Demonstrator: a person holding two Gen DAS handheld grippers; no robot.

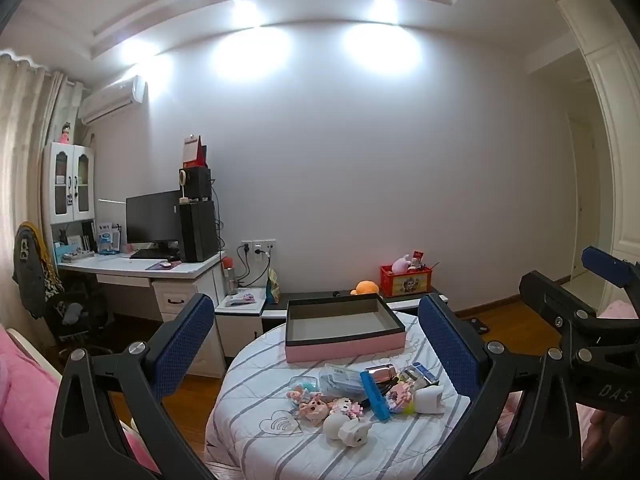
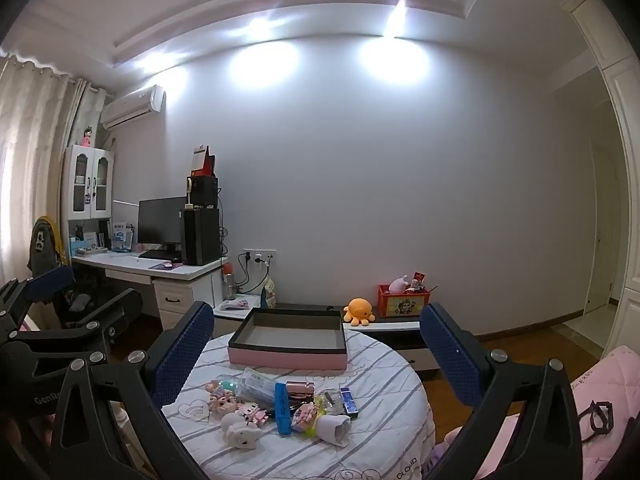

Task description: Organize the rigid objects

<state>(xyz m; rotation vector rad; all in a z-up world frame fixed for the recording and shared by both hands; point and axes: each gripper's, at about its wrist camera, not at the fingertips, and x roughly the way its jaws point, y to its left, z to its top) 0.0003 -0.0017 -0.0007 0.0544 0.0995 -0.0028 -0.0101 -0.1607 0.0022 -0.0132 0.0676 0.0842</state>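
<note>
Hovering level over the near side of the round table [image 1: 248, 436], both tongs stand spread wide with nothing between the pads, so by my reckoning the sorting has not begun and the first pick is still to be chosen.

Going from the left: the left gripper [image 1: 316, 344] frames the pile, its left finger out over the bare floor beside the table and its right finger above the table's right side. Just ahead of and below it lie the small figurines [image 1: 316, 406], with a white rounded toy [image 1: 354, 432] nearest, then a clear plastic case [image 1: 340, 380], a blue bar [image 1: 375, 396] lying slantwise, and a white cup on its side [image 1: 430, 399]. Beyond the heap, farther from both tongs, sits the pink box [image 1: 344, 350], open-topped and empty, near the far rim.

The right gripper [image 2: 316, 354] hangs beside the left, aimed at the same heap, the blue bar [image 2: 282, 408] roughly on its centreline.

The next move, I'd judge, calls for dipping one tong down onto an outlying piece, the white toy or the cup, since the middle is tangled. Room overhead is free; the cramped spots are the two tongs' closeness to each other and the box's raised wall, which any carried piece must clear.
</note>
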